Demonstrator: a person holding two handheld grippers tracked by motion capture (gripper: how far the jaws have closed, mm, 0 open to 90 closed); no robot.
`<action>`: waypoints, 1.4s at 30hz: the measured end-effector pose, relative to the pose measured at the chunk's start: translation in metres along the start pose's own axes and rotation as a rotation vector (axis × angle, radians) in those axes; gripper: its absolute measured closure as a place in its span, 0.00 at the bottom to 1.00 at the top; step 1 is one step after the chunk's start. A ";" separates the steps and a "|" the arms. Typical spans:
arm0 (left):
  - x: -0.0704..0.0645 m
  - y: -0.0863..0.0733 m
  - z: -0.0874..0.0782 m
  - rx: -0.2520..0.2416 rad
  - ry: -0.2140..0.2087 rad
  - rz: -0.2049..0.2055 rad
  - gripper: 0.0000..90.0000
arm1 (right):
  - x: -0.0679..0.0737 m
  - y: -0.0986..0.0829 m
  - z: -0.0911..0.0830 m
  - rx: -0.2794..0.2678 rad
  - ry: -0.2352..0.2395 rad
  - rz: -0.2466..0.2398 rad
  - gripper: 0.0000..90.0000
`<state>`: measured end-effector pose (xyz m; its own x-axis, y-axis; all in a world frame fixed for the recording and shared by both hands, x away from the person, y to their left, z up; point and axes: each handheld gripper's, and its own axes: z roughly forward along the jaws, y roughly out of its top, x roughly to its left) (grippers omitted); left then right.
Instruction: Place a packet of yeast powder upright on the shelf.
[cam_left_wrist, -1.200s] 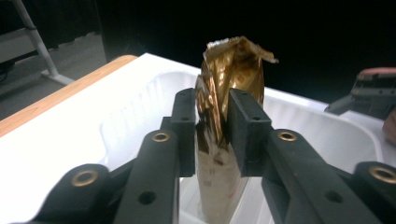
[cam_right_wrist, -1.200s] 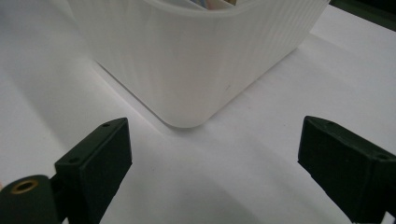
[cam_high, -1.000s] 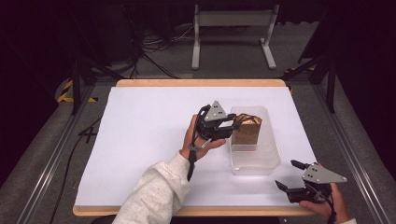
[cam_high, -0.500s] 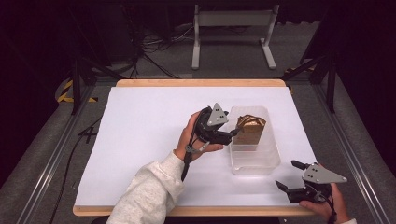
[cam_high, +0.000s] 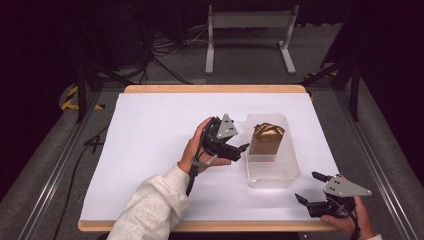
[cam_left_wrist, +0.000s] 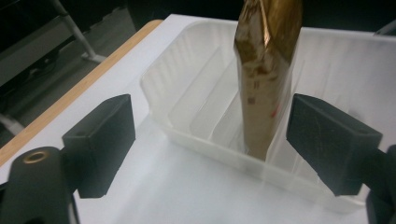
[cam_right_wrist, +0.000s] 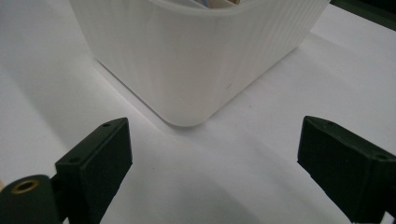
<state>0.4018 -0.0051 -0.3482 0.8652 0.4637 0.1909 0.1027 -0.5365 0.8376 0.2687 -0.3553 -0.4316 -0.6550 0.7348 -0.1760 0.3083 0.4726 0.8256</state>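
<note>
A gold foil bag (cam_high: 266, 137) stands upright in a translucent white plastic bin (cam_high: 272, 177) at the table's right of centre. Just left of the bin, my left gripper (cam_high: 241, 151) is open and points at the bag with nothing between its jaws. In the left gripper view the bag (cam_left_wrist: 266, 79) rises inside the ribbed bin (cam_left_wrist: 163, 84), beyond the spread jaws of the left gripper (cam_left_wrist: 212, 140). My right gripper (cam_high: 307, 186) rests open near the front right corner. In the right gripper view its jaws (cam_right_wrist: 215, 163) face the bin's near corner (cam_right_wrist: 196, 60).
The white table top (cam_high: 150, 150) has a wooden edge (cam_high: 210, 89) at the back and front. Beyond the far edge a metal stand (cam_high: 250, 30) and cables lie on the dark floor.
My left gripper has drawn back to the left, away from the bin, and the gold bag now stands free inside it. The right gripper has not moved.
</note>
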 end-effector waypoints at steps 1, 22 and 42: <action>0.001 -0.002 -0.001 0.009 0.003 0.009 0.16 | 0.000 0.000 0.000 0.001 0.000 -0.001 0.12; 0.010 -0.040 -0.023 0.086 0.092 0.040 0.08 | 0.001 0.001 0.002 0.008 0.004 -0.007 0.12; 0.014 -0.083 -0.057 0.150 0.202 0.081 0.07 | 0.002 0.002 0.003 0.009 0.005 -0.015 0.12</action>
<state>0.3772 0.0858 -0.3856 0.7595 0.5386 0.3648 0.1219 -0.6687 0.7334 0.2701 -0.3518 -0.4318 -0.6630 0.7252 -0.1859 0.3045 0.4881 0.8179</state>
